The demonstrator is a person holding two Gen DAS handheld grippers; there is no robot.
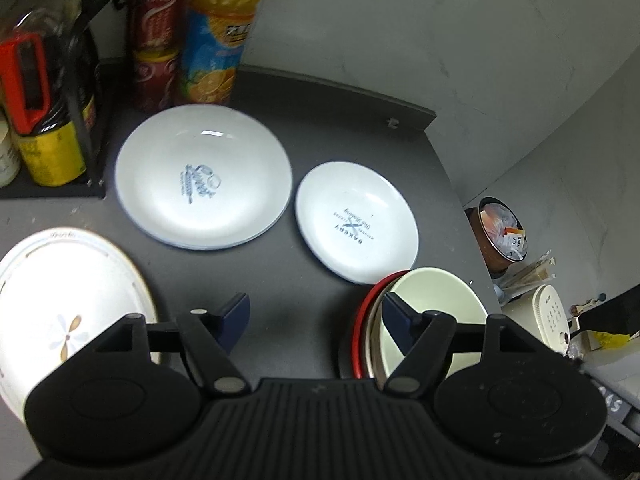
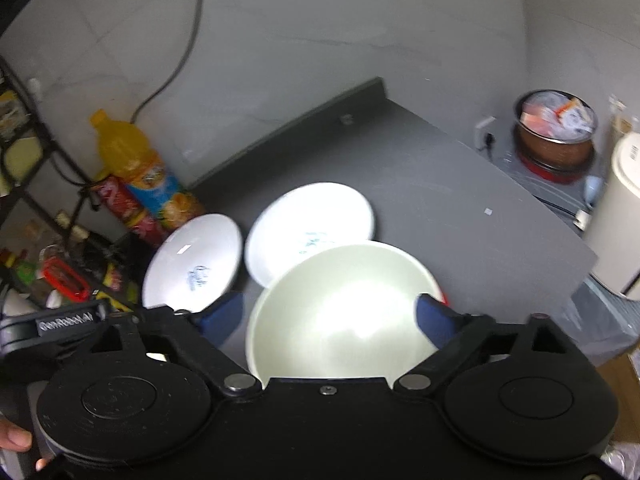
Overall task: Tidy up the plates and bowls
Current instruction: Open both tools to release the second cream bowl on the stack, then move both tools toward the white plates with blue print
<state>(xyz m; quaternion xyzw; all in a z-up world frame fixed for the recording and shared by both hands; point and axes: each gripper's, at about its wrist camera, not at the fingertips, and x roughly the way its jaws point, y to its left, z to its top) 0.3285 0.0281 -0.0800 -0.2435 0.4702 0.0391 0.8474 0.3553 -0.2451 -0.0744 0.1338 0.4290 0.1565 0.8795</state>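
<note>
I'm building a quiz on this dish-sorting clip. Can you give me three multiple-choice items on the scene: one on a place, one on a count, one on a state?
1. Where is the orange drink bottle?
A. at the back of the counter by the wall
B. inside the cream bowl
C. on the floor

2. How many white plates with blue print lie flat on the dark counter?
A. one
B. two
C. four

3. How is the left gripper?
A. shut on a plate
B. open, holding nothing
C. shut on the bottle

Answers:
1 A, it stands against the grey wall beside red cans.
2 B, the larger plate and the smaller plate lie side by side.
3 B, its blue fingertips stand wide apart over bare counter.
</note>
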